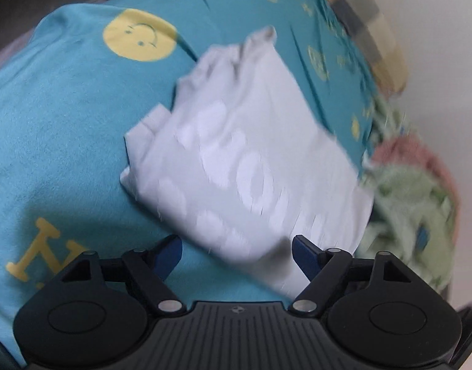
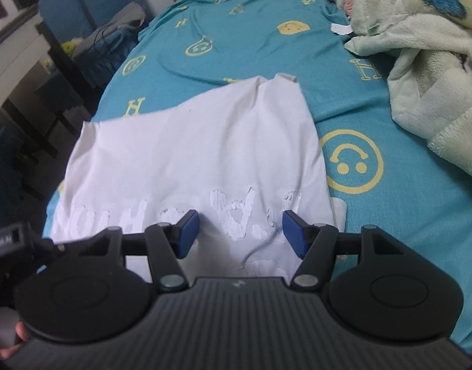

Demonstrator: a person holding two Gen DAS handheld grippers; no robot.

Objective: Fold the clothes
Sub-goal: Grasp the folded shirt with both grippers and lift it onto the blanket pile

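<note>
While both grippers, left (image 1: 237,254) & right (image 2: 240,231), hover w/ fingers wide apart, empty, over white shirt (image 2: 199,160) on bed (image 2: 374,215), next fold needs an edge grasp.

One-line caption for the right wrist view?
Right gripper, jaws open, over a partly folded white printed T-shirt on a teal smiley-print bedsheet.

One white shirt (image 2: 193,154), one teal bedsheet (image 2: 374,215), one green fleece blanket (image 2: 421,61), two tongs (image 1: 237,254) (image 2: 240,231)
</note>
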